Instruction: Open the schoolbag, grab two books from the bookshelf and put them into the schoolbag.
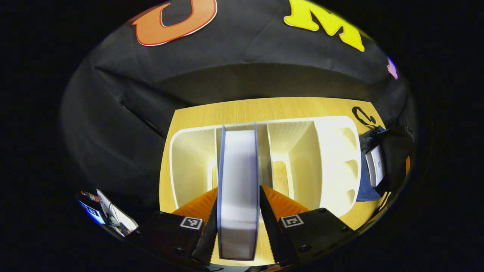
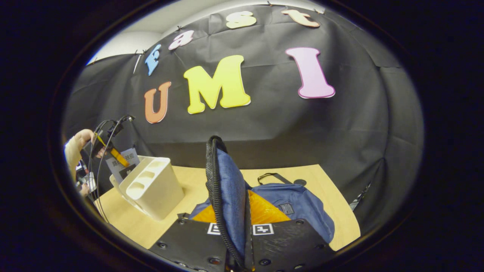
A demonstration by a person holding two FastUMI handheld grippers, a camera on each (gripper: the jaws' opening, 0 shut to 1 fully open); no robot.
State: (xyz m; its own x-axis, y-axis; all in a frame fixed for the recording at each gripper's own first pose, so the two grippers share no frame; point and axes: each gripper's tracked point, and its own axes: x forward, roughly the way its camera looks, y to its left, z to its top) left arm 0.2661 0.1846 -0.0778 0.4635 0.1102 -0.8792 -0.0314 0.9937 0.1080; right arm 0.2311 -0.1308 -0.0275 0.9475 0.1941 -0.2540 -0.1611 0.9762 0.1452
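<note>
The left tool [image 1: 238,226] pinched a book [image 1: 238,181] above the shelf [image 1: 336,162]. The right tool [image 2: 242,241] pinched the bag [image 2: 298,207] flap [image 2: 228,189] upright over the table [image 2: 332,196].

My left fingers [image 1: 206,230] cover the book's [image 1: 238,189] lower sides, and I can't make out its blurred page edges.
</note>
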